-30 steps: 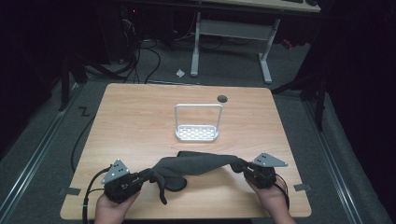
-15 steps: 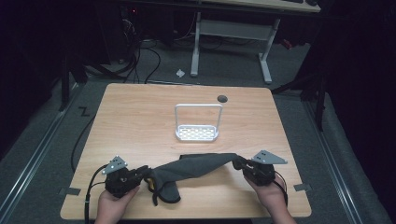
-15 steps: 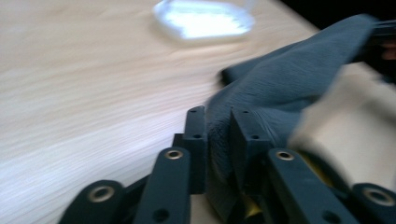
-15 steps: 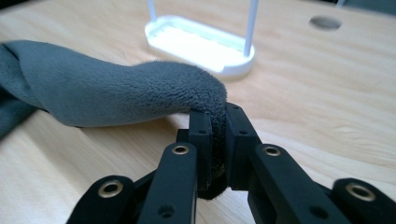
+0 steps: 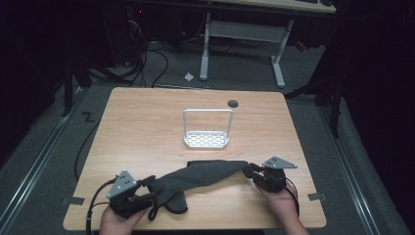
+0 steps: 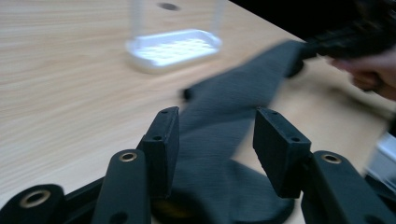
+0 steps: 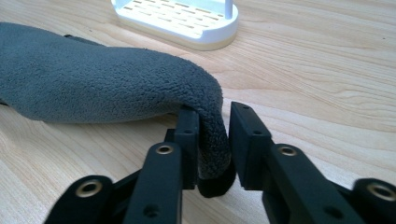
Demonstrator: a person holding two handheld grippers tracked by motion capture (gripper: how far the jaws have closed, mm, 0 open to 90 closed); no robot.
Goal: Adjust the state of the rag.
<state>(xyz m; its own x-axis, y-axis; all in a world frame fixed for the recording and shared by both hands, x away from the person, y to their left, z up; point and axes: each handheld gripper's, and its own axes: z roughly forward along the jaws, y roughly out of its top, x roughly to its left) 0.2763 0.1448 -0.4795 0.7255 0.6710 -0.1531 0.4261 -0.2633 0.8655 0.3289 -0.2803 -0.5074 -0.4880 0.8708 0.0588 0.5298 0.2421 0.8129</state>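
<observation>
Table (image 5: pixel 147 127): light wood top, rectangular, standing on grey carpet in a dark room. A small dark round hole (image 5: pixel 233 103) sits near its far edge, right of centre.

Cloth (image 5: pixel 205 174): dark grey fleece, drawn out in a long band across the near part of the table, running from near left to right. Its left end lies in a rounded fold on the wood close to the near edge; its right end rises slightly off the table. The pile shows clearly in the right gripper view (image 7: pixel 102 84).

Rack (image 5: pixel 206 139): small white slotted tray with a tall hoop handle, upright at the table's middle, just beyond the cloth and apart from it. Also seen in the left gripper view (image 6: pixel 173 46).

Left gripper (image 5: pixel 147 188): held in a hand at the near left corner, a grey three-cornered plate on top. In its own view (image 6: pixel 217 140) the jaws stand apart, with the cloth lying between and below them; whether either pad touches the fabric cannot be told.

Right gripper (image 5: pixel 250 171): held in a hand at the near right. In its own view (image 7: pixel 212 140) the jaws are clamped on the cloth's right end, a fold of fleece pinched between the pads.
</observation>
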